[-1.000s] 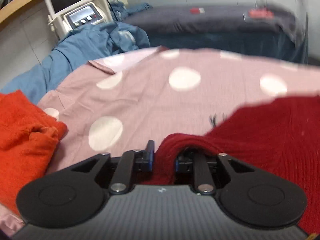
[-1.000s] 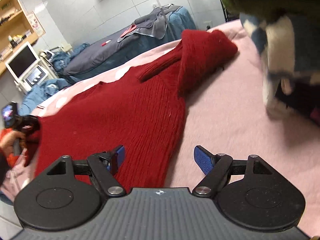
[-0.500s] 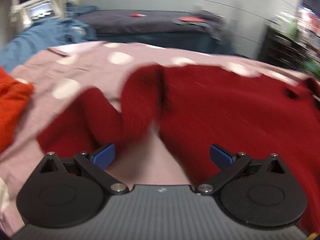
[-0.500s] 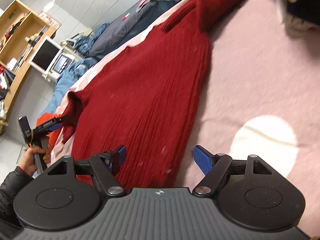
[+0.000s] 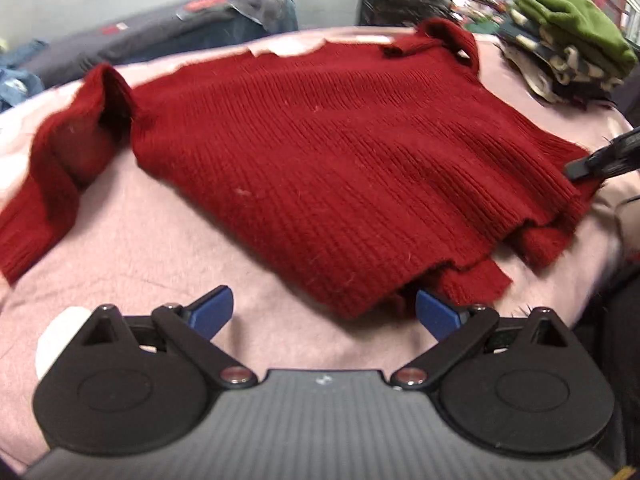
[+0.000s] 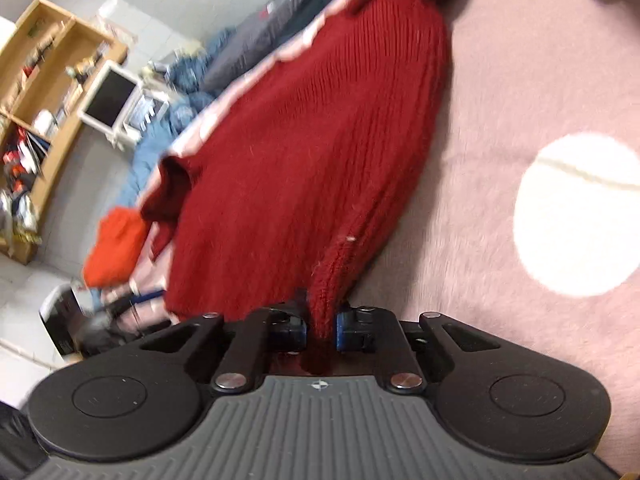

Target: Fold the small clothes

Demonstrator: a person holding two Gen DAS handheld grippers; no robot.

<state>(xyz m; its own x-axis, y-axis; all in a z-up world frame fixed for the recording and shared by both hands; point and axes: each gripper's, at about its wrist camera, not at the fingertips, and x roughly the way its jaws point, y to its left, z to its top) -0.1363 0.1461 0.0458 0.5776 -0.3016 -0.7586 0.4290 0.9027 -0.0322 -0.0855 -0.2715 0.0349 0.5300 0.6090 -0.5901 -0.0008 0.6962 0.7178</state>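
The red sweater (image 5: pixel 340 168) was chunky ribbed knit, kinda fuzzy with lint specks. Under it, the pink sheet (image 5: pixel 140 248) looked like soft matt brushed cloth. Beside the sweater, the left gripper (image 5: pixel 324 314) was matt black plastic with shiny metal rivets and blue pads. Beyond the sweater, a pale wood shelf (image 6: pixel 44 64).
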